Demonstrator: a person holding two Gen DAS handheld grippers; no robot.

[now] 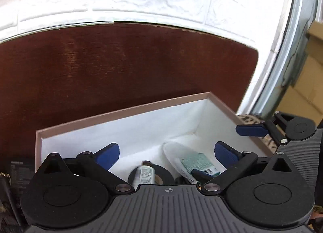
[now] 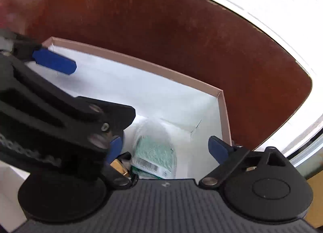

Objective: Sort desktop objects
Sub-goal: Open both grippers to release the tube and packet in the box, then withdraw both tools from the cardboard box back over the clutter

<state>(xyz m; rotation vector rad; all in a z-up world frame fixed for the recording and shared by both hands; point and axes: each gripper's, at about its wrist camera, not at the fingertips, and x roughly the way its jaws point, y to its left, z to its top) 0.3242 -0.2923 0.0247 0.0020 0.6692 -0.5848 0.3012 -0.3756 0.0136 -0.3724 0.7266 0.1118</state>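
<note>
Both grippers are hovering over the open pink-rimmed box (image 1: 125,111) on the brown desk (image 1: 121,61): left gripper (image 1: 167,153) and right gripper (image 2: 165,146) are both sitting with fingers spread apart and nothing between them. Box is already holding a black tape roll (image 1: 161,174) with a small white bottle (image 1: 146,174) lying across it, a clear packet with green contents (image 1: 193,162) beside them, and something brass-coloured (image 2: 119,167) I can't identify. Looks mostly done, since the visible desk beyond the box is showing nothing loose, though dark items (image 1: 18,172) at the left edge may still be waiting and I can't tell what they are.
</note>
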